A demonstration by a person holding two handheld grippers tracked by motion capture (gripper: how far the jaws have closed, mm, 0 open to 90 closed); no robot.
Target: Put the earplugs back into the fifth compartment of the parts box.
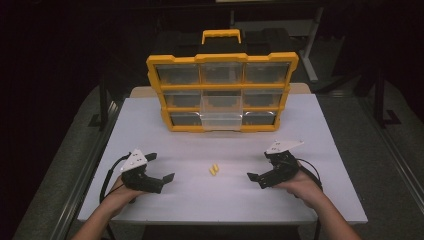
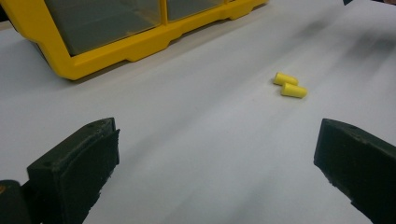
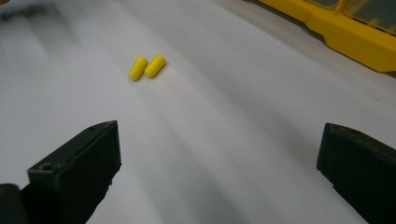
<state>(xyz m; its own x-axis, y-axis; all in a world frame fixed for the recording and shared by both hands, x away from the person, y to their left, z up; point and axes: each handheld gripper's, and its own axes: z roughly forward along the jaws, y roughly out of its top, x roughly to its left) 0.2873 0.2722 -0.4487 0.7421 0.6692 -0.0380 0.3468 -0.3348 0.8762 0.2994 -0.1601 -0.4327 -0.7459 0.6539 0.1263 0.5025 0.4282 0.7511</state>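
From above, my left tongs point(image 1: 159, 166) and right tongs point(image 1: 259, 167) gape empty beside two yellow earplugs point(image 1: 214, 170) mid-worktop point(image 1: 165, 200). Each tongs view shows wide jaws; the plugs (probably soft, light foam) want pinching mid-body

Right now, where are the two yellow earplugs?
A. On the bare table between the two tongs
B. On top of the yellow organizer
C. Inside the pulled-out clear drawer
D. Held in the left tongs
A: the two earplugs lie side by side on the white table, in front of the organizer, between the open left tongs and the open right tongs, held by neither.
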